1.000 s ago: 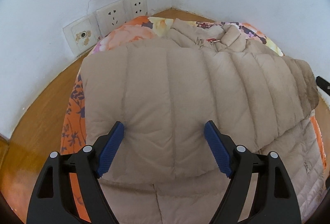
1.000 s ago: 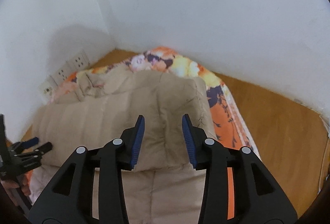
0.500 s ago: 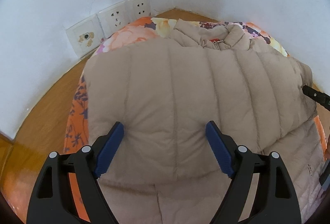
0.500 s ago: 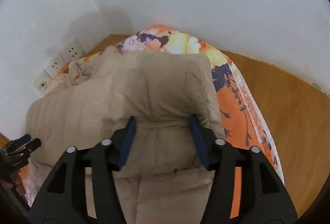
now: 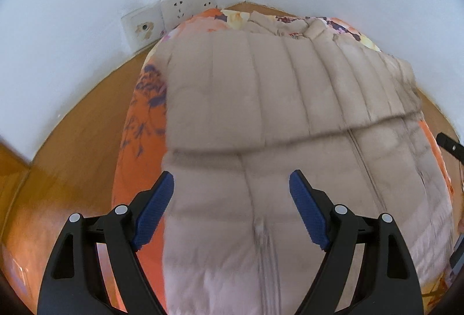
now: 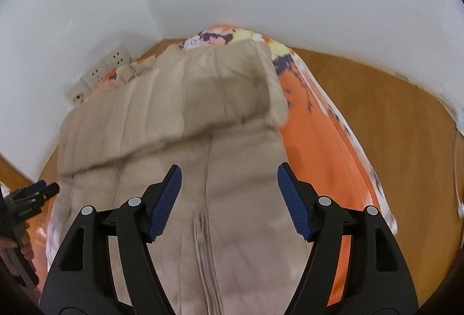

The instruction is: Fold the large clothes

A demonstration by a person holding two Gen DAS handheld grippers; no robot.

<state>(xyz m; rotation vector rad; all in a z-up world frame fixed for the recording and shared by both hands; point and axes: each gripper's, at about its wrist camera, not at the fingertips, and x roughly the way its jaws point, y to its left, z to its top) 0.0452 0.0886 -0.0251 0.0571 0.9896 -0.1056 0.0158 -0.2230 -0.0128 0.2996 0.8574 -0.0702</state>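
Puffy beige quilted jacket (image 5: 261, 100) with 1 fold already made, both grippers free above it

The jacket lies on an orange flowered cloth (image 5: 139, 141) that covers a wooden table (image 5: 66, 158) in the corner of 2 white walls, near the white wall sockets (image 5: 179, 6). Its far part is laid back over the body, so a thick folded edge crosses the garment from side to side, and the zipper seam (image 5: 264, 242) of the lower layer runs toward the camera. The left gripper (image 5: 232, 199) hangs open above the near part and holds nothing. The jaws of the right gripper (image 6: 229, 193) have just been opening, and they stand apart over the fabric without pressing it. I judge that the first fold is finished; the long near part is not yet folded, so at least 1 more fold is left.
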